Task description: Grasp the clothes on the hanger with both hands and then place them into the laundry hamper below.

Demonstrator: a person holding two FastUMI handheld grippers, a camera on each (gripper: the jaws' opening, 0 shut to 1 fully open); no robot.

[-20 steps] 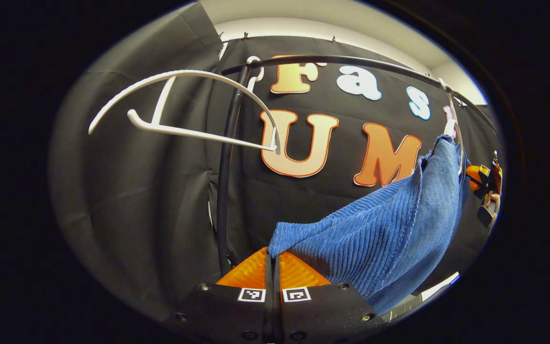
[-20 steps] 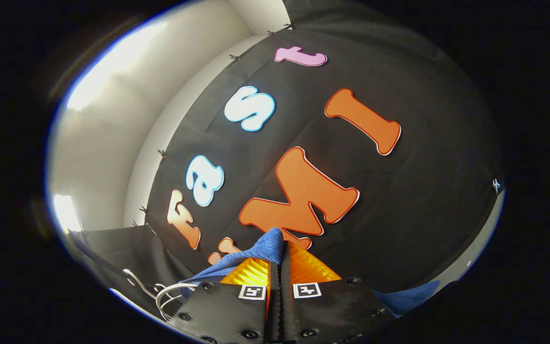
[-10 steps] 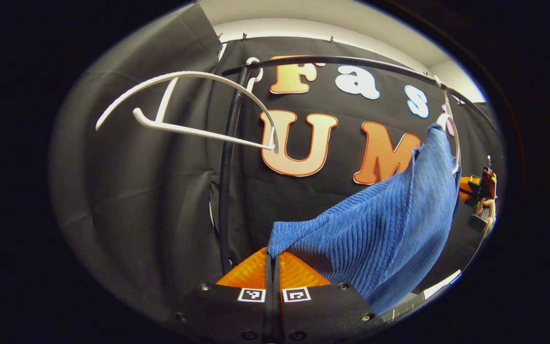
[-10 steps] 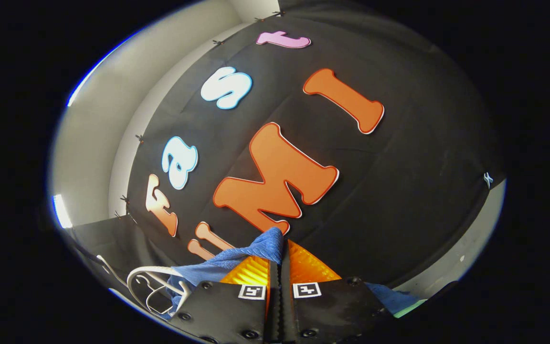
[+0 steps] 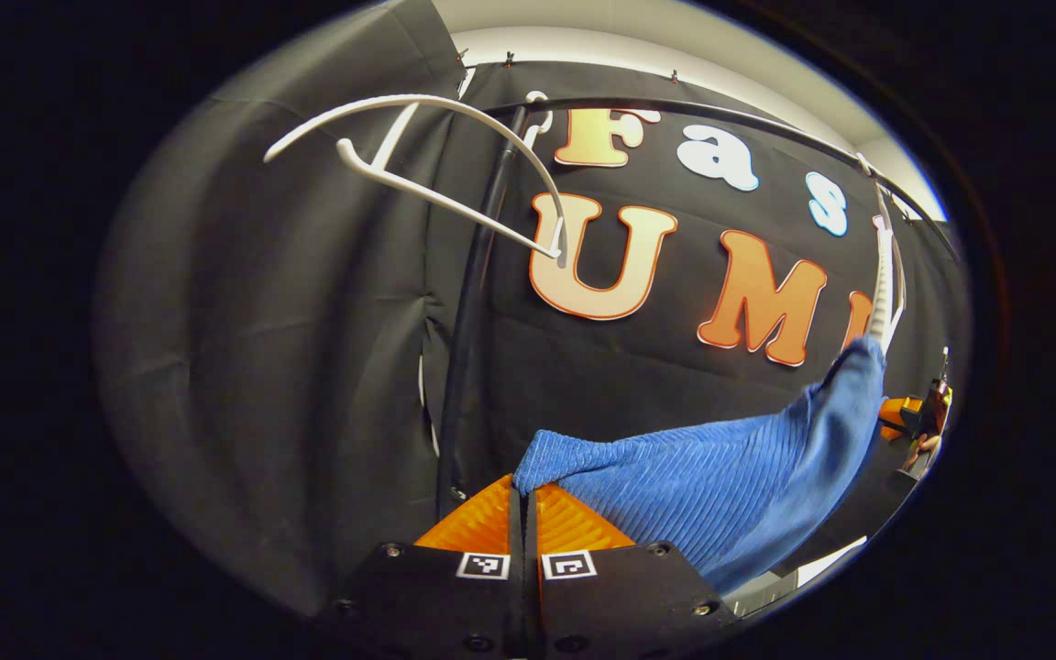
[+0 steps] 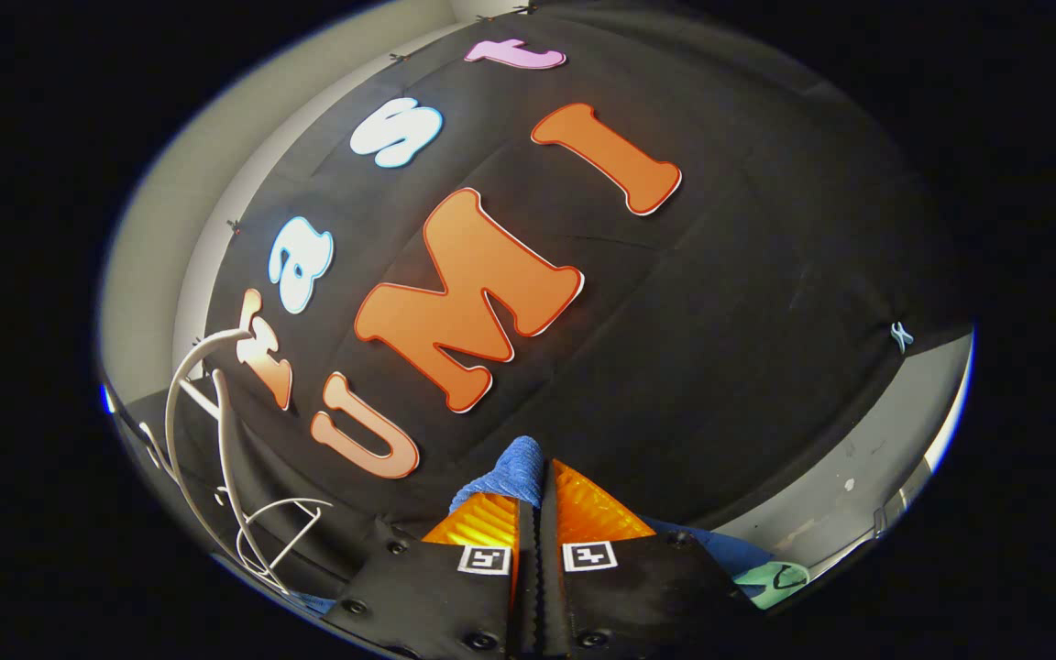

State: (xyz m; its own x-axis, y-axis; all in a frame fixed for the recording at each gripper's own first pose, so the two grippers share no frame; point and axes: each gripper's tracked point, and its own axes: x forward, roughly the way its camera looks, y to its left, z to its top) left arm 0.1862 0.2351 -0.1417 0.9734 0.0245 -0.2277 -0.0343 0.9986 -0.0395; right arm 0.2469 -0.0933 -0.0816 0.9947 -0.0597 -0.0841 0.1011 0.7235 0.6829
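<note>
Black metal garment rail [image 5: 468, 302], bare white plastic hanger [image 5: 436, 156] hooked near its corner; blue ribbed knit garment [image 5: 720, 477] slung in open air, one edge pinched in the closed left hand-held gripper [image 5: 524, 500], another in the closed right hand-held gripper [image 6: 537, 500].

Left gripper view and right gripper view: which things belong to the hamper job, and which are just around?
Job:
- blue garment, pinched at two ends
- left gripper, shut on it
- right gripper, shut on it
- white hanger it came from

Just around:
- empty white hanger
- black rail
- green item, unclear
</note>
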